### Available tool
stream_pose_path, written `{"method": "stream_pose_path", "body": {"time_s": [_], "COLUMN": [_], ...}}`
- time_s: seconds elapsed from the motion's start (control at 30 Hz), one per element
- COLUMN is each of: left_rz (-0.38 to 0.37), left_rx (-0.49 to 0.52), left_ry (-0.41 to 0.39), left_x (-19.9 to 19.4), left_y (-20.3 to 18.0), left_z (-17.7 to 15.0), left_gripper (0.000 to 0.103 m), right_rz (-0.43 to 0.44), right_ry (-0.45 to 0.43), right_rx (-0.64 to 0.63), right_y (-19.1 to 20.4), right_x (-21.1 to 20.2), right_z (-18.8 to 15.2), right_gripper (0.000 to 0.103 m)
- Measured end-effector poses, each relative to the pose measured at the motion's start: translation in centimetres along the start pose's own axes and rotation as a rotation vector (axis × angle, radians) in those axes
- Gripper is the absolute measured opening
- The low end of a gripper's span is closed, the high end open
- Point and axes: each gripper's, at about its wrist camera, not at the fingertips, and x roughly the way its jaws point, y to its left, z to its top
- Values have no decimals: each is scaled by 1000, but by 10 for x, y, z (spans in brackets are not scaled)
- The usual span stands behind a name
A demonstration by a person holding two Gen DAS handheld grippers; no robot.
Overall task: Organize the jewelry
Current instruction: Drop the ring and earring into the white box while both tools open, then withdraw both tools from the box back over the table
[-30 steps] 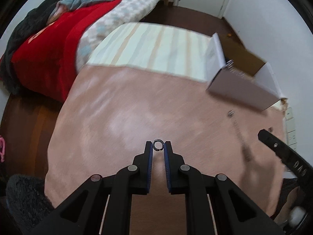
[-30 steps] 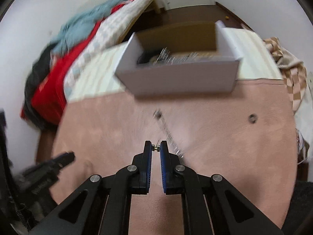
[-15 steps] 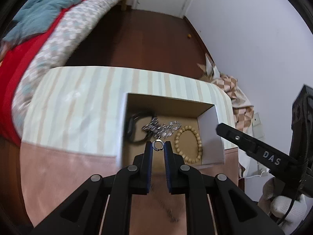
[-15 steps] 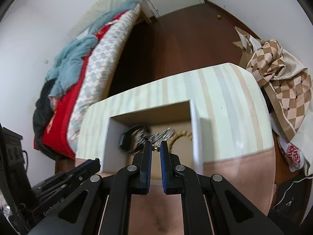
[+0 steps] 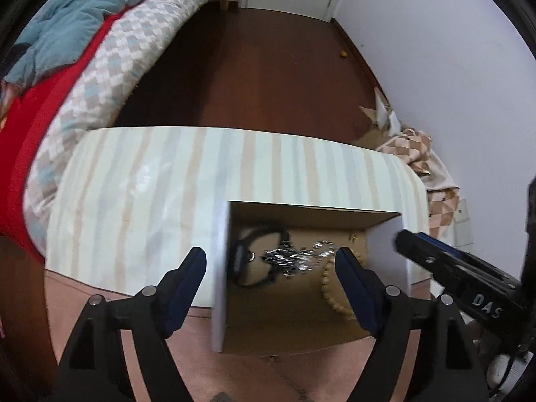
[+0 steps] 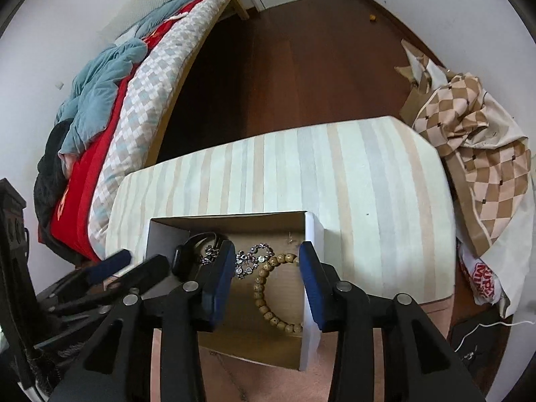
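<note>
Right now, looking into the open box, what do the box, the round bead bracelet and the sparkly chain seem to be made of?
The box: cardboard, with matte brown inside faces and white outer walls. The bead bracelet: probably wood or seed, its tan beads dull and speckled. The sparkly chain: silvery metal, perhaps with clear stones, judging by its bright glints.

Both mounted just behind each hand-held gripper, aimed forward and steeply down along the fingers. Left view close above the box (image 5: pixel 219 268), from its left side; right view close above the same box (image 6: pixel 310 234), nearer its right wall. Shared: box interior, striped cloth (image 5: pixel 150 184), bed (image 6: pixel 140 100), dark floor.
</note>
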Motion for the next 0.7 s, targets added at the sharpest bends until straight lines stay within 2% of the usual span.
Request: {"method": "stream_pose_path", "body": {"time_s": [0.07,0.17,0.27,0.37,0.53,0.7], "left_rz": [17,56,104,146,217,216], "left_rx": [-1,-7,-7,-5,18,14], "left_ry": [-5,-19,-36,-66,-111,-126], "left_x": [-1,-5,-10,-18,-29,-41], "left_y": [5,13,20,24,27,27], "left_z": [-1,-8,-16,-27,-45,-59], "left_gripper": [81,92,97,100,100,101], "right_rz": [-12,-37,-100,-179,-273,-348], "right_ry": [-15,-38,-60,-72,-68,-86], "right_rx": [3,7,-12,-52,-75,-95], "right_y": [-1,-4,-2,3,8,13], "right_x": [-6,-15,-23,-27,-29,-38], "right_z": [-4,-12,-23,-36,-56,-75], "right_gripper": [42,42,44,58,97,101]}}
